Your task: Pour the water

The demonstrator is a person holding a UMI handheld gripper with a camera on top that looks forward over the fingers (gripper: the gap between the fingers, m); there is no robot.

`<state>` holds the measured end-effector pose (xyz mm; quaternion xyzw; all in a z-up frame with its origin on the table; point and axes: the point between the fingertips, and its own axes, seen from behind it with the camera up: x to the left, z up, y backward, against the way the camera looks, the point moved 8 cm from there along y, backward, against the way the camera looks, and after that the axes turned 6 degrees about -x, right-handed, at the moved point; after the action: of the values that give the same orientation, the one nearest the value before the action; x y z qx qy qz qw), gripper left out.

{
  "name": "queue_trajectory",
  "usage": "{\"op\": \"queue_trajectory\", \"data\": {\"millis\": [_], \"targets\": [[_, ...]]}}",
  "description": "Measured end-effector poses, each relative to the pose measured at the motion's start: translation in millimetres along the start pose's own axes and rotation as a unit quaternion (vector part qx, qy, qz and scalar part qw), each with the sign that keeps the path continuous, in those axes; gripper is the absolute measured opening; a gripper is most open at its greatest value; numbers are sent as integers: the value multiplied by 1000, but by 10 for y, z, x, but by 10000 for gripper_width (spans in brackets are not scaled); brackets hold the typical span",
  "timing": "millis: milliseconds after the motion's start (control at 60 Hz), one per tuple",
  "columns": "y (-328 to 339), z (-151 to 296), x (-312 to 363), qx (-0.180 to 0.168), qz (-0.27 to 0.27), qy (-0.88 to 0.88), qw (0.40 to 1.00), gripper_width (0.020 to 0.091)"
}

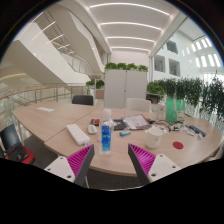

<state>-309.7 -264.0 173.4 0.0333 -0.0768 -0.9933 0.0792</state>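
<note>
A clear water bottle (106, 137) with a blue label and white cap stands upright near the front edge of the round wooden table (60, 118). A white cup (154, 137) stands to its right on the same table. My gripper (110, 160) is open, its magenta pads (81, 161) spread wide. The bottle stands just ahead of the fingers, in line with the gap between them, untouched. Nothing is held.
On the table lie a white keyboard (77, 133), papers (135, 122), a red disc (178, 145), a green bottle (171, 108) and small items. Chairs (83, 100) stand behind the table, green plants (205, 98) to the right, and a dark chair (12, 140) on the left.
</note>
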Motion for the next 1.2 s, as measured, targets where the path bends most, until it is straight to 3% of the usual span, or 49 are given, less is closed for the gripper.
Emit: {"op": "queue_trajectory", "data": {"millis": [117,233,417,450,467,483,650,900,1050,1200], "targets": [[-746,-201,290,-1,25,-1,1000,776],[-1402,-260,299,-22,12,-3,1000,780],[-2119,-337,316,-23,28,-13,999,769],[-2202,-348,326,-21,33,0,999,696],[-2238,-366,327,-17,34,6,999,613],[-2262,-397,315,-11,37,11,999,453],[-2330,-406,328,-21,53,13,998,433],[-2432,-348,238,38,77,-114,990,393],[-2442,91,175,50,107,-263,957,381],[-2515,649,-273,41,128,-490,861,379]]}}
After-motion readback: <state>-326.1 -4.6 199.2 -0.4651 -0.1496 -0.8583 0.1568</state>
